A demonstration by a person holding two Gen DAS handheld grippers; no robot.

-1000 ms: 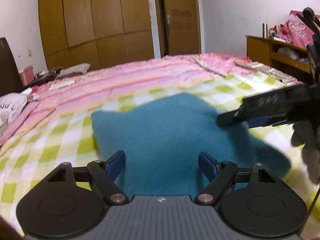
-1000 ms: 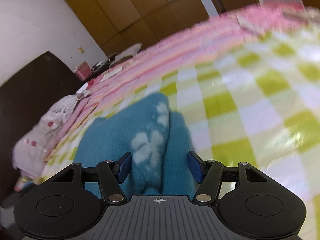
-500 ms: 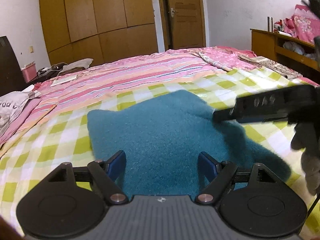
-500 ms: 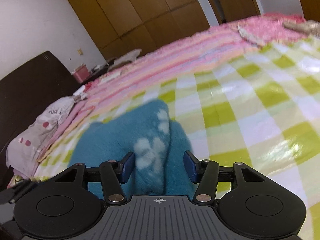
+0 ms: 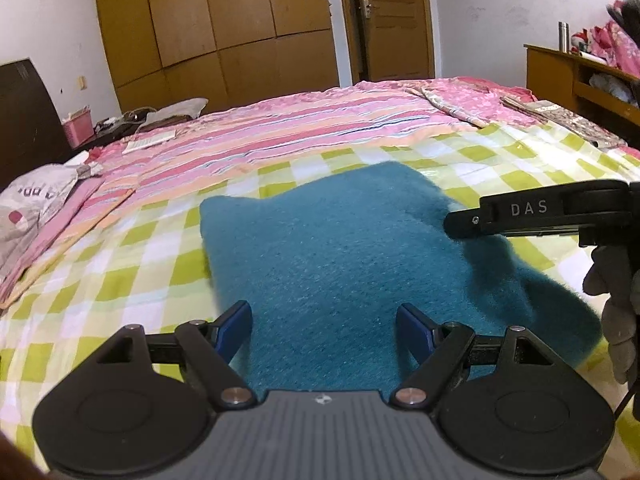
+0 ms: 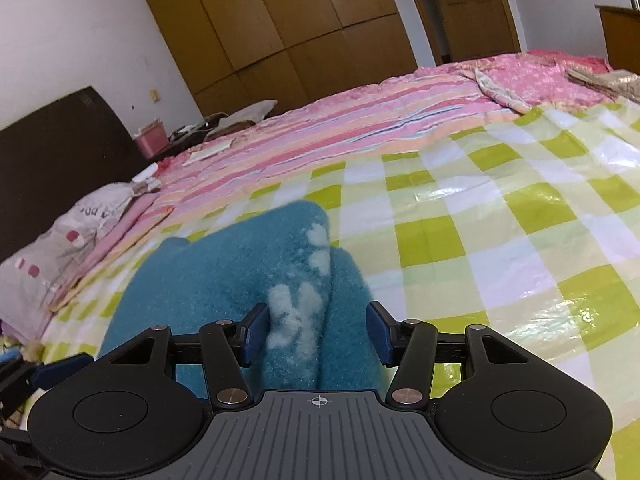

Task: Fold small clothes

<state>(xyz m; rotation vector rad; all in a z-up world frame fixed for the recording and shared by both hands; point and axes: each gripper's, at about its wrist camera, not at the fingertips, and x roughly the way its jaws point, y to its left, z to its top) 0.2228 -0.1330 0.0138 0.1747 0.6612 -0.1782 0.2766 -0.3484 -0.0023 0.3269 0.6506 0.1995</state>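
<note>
On the bed, your left hand-held gripper (image 5: 324,320) hangs low over the near edge of a teal fleece garment (image 5: 344,264), its blue-padded jaws spread wide and pinching nothing; the fabric lies flat beneath the gap, and neither pad appears to press on it. The garment rests on a green-and-white checked sheet (image 5: 132,256) that covers the near part of the bed, with a pink striped blanket (image 5: 304,128) beyond it. At the far left a pale printed bundle (image 5: 36,200) sits at the sheet's edge, near a dark headboard (image 5: 24,112). Wooden wardrobe doors (image 5: 224,28) fill the back wall.

Further right, your right hand-held gripper (image 6: 316,330) comes in from the side over the garment's right portion, a gloved hand (image 5: 612,304) behind it in the left wrist view. Its own camera shows the jaws have just been closing around a raised fold of the teal fleece marked with white patches (image 6: 298,316). The left pad sits against the fold, while the right pad stands just beside the fabric; from this angle you cannot tell whether the pads grip it firmly yet. The fold runs away from the gripper toward the garment's far corner. Open checked sheet stretches off to the right, with a wooden shelf unit (image 5: 576,76) against the wall.
</note>
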